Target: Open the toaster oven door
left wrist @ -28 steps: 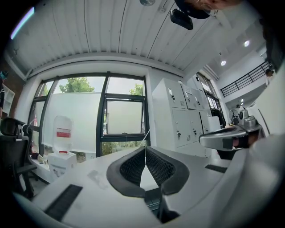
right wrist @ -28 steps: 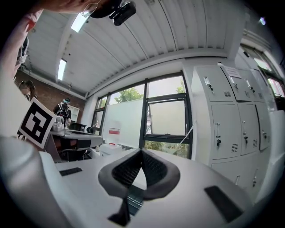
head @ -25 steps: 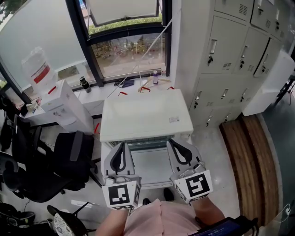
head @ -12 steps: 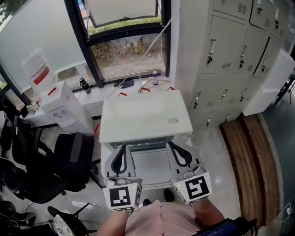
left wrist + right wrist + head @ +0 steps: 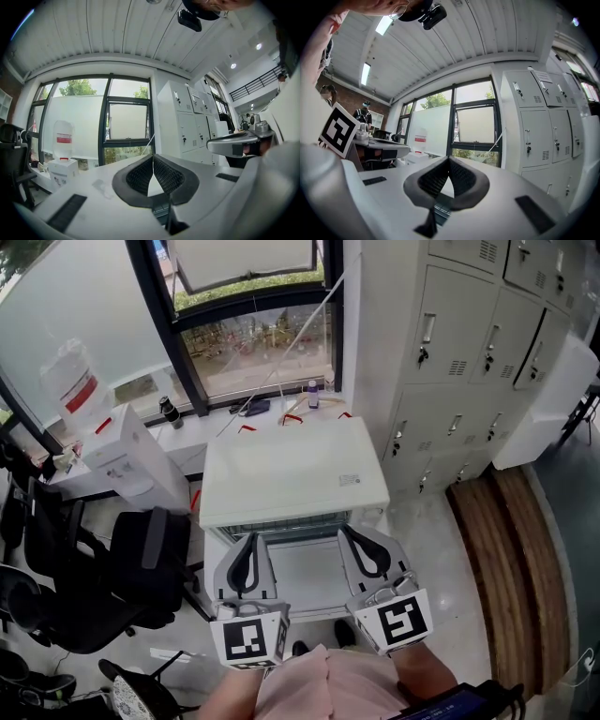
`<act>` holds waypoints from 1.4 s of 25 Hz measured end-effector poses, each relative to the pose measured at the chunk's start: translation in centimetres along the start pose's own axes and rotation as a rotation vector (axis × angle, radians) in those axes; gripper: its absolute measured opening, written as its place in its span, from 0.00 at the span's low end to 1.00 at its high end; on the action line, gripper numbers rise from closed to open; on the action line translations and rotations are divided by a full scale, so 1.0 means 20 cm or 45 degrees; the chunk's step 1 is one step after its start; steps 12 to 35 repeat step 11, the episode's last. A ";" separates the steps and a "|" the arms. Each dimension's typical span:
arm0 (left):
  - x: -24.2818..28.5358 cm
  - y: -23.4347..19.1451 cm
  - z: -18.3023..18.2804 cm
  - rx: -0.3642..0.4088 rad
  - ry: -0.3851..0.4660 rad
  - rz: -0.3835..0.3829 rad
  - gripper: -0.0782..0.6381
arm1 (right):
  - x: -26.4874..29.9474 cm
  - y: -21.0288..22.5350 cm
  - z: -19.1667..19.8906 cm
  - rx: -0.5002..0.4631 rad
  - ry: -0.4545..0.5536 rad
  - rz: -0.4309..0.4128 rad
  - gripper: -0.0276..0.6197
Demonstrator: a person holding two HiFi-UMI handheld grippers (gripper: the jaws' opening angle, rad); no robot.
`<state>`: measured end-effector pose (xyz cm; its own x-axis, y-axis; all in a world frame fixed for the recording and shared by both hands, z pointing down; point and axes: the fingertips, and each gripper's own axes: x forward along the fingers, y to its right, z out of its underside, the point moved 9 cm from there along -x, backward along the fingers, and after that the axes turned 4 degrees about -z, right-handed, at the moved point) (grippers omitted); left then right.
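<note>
Barely anything has shifted this last second: my left claw (image 5: pixel 152 159) and right claw (image 5: pixel 448 161) both stay pinched shut on nothing. There's a white worktop (image 5: pixel 291 474) just ahead of them, and no toaster oven in sight.

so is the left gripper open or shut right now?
Shut. On the left gripper, the fingers meet at their tips, nothing between them.

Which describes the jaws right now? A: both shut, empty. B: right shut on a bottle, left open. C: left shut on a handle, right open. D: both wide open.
A: on the left gripper and the right gripper, the jaw tips meet with nothing between them.
</note>
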<state>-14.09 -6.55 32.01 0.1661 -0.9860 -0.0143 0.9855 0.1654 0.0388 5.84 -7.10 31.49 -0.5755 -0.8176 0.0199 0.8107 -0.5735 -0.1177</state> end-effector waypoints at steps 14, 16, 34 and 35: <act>0.01 0.02 0.01 0.016 -0.012 0.011 0.13 | -0.02 0.01 0.02 0.005 -0.005 0.006 0.04; 0.01 0.02 0.01 0.016 -0.012 0.011 0.13 | -0.02 0.01 0.02 0.005 -0.005 0.006 0.04; 0.01 0.02 0.01 0.016 -0.012 0.011 0.13 | -0.02 0.01 0.02 0.005 -0.005 0.006 0.04; 0.01 0.02 0.01 0.016 -0.012 0.011 0.13 | -0.02 0.01 0.02 0.005 -0.005 0.006 0.04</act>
